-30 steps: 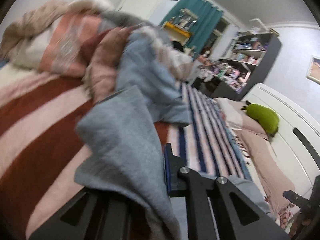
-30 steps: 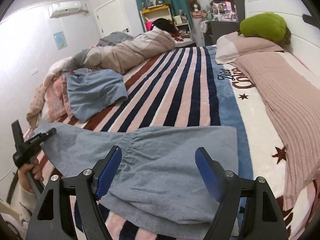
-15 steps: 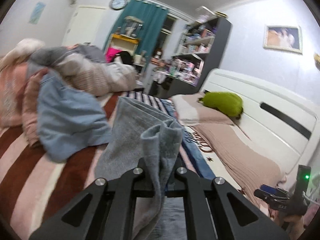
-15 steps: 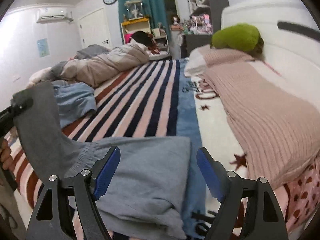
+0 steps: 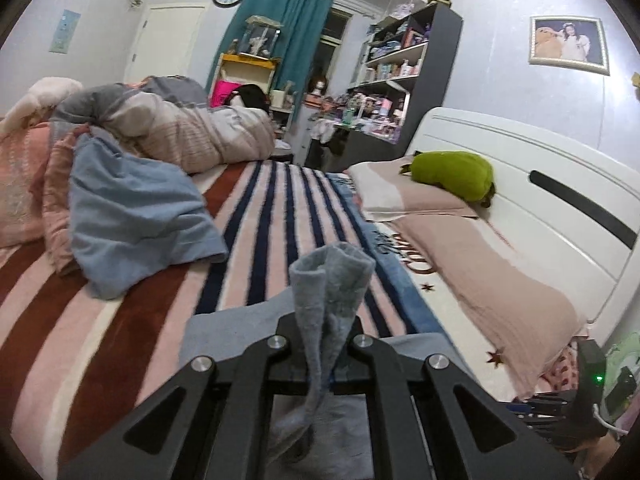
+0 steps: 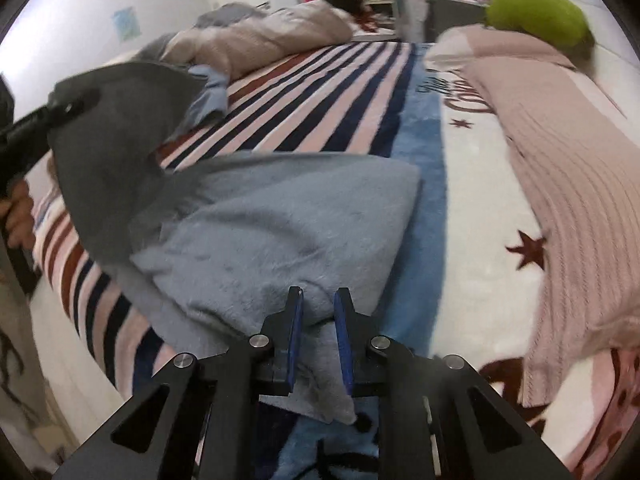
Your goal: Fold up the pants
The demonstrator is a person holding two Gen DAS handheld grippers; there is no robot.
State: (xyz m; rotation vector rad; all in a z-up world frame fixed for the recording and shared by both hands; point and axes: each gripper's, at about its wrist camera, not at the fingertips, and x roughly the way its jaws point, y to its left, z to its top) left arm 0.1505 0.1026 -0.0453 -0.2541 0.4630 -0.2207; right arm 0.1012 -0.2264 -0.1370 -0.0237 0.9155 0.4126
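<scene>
Bed point(image 5: 132, 320): covered by a blanket striped in rust, pink and navy, with a blue band and a white panel bearing dark stars toward the headboard side.
Pink bedding point(image 5: 24, 184): heaped at the far left edge of the bed in the left wrist view.
Blue garment point(image 5: 136, 216): loose and rumpled, lying on the stripes just beside the pink bedding, well apart from the pants.
Rolled quilt point(image 5: 188, 132): beige and grey, lying across the far end of the bed.
Left tongs point(image 5: 320, 344): jaws pressed together on a bunched fold of the pants; the pinched cloth stands up in a crest above the fingers and hangs down below them.
Left tongs, seen from the right wrist: at the left edge point(image 6: 60, 110), lifting one grey corner of the pants off the bed; a person's hand point(image 6: 16, 208) shows below it.
Pants point(image 6: 280, 232): grey-blue, fleecy, spread on the near part of the bed across the stripes and the blue band; one end raised at the left, the near edge at the right tongs.
Right tongs point(image 6: 318, 320): jaws closing, nearly together, blue pads on either side of a ridge of the pants' near edge, cloth between them.
Pink knit cover point(image 6: 568, 184): lying along the right side of the bed, apart from the pants.
Green cushion point(image 5: 452, 176): on the pillow against the white headboard point(image 5: 560, 184).
</scene>
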